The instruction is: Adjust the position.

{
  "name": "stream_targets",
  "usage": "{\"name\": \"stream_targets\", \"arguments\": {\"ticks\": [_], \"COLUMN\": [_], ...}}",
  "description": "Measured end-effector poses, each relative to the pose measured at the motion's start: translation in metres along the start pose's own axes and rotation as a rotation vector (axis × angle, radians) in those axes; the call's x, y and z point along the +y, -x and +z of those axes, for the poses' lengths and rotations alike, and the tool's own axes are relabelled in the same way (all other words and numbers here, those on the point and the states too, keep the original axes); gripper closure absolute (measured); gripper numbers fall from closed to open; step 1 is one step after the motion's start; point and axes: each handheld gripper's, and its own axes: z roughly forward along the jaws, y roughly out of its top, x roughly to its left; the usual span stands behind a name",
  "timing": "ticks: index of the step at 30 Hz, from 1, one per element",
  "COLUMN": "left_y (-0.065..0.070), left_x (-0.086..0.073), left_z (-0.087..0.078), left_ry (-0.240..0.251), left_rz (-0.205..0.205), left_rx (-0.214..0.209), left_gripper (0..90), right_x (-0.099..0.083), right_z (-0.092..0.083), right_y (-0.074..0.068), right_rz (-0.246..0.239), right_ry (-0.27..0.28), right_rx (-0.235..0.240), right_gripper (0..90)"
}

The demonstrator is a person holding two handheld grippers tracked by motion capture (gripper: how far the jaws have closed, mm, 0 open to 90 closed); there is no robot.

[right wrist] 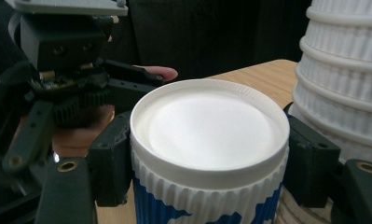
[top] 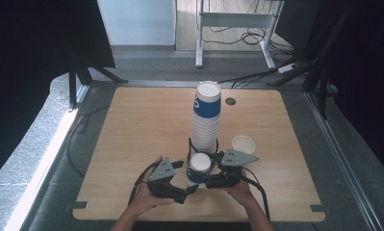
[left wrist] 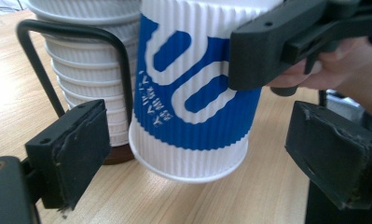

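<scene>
1. Near the front middle of the light wooden table point(top: 146, 120), a blue-and-white ribbed paper cup point(top: 198, 169) stands upside down, its white base facing up, just in front of the tall stack of matching ribbed paper cups point(top: 206, 118) held in a black wire holder point(left wrist: 76, 60).
2. Right gripper point(right wrist: 207, 161): its black fingers point(right wrist: 111, 158) pinch the cup on both sides just under the upturned base rim.
3. Left gripper point(left wrist: 197, 154): its padded fingers point(left wrist: 76, 149) are spread wide, one on each side of the cup's lower part, with a clear gap to the wall on both sides; no pad touches it.
4. The cup's wide mouth rim appears slightly lifted and tilted over the table in the left gripper view.
5. A single white paper cup point(top: 243, 144) stands upright, mouth up, right of the stack.
</scene>
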Motion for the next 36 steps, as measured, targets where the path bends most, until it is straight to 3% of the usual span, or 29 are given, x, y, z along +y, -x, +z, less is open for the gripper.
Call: {"name": "stream_targets", "arguments": {"ticks": [15, 21, 36], "left_y": [0.011, 0.009, 0.009], "left_x": [0.001, 0.001, -0.001], "left_z": [0.018, 0.02, 0.022], "left_ry": [-0.049, -0.043, -0.062], "left_rz": [0.057, 0.032, 0.067], "left_rx": [0.056, 0.065, 0.088], "left_gripper": [12.3, 17.4, 20.2], "right_x": [0.0, 0.001, -0.001], "right_z": [0.008, 0.007, 0.008], "right_y": [-0.012, -0.013, -0.01], "right_rz": [-0.009, -0.015, 0.0], "right_ry": [-0.009, -0.005, -0.025], "right_rx": [0.027, 0.023, 0.02], "right_gripper": [28.9, 28.8, 27.9]}}
